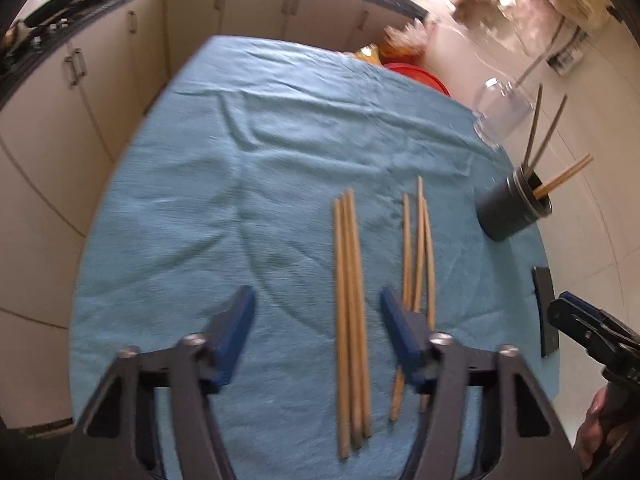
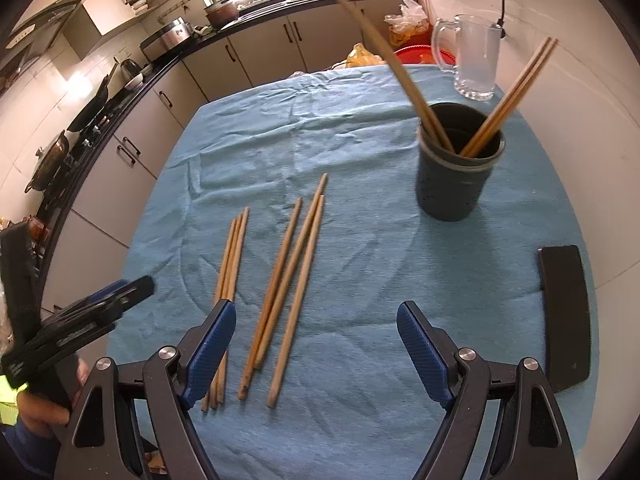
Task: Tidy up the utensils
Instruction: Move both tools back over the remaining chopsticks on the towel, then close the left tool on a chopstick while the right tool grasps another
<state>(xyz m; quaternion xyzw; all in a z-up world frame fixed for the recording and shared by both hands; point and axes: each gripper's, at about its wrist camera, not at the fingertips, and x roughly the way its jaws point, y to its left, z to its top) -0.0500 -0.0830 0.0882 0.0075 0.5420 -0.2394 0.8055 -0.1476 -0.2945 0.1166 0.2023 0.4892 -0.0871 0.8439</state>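
Wooden chopsticks lie on the blue cloth in two bunches: a tight bunch of three [image 1: 350,264] [image 2: 231,264] and a looser bunch of three [image 1: 418,256] [image 2: 294,276]. A dark cup [image 1: 514,208] [image 2: 456,164] at the right holds several more chopsticks [image 2: 508,96], leaning out. My left gripper [image 1: 318,300] is open and empty, low over the near ends, the tight bunch between its fingers. My right gripper [image 2: 316,312] is open and empty, the looser bunch between its fingers. Each gripper shows at the edge of the other's view [image 1: 588,328] [image 2: 92,308].
A flat black object [image 2: 566,316] [image 1: 546,308] lies near the table's right edge. A glass mug [image 2: 472,56] [image 1: 500,112] stands behind the cup. A red bowl [image 2: 420,54] and plastic bags sit past the far edge. Kitchen cabinets and counter run behind and left.
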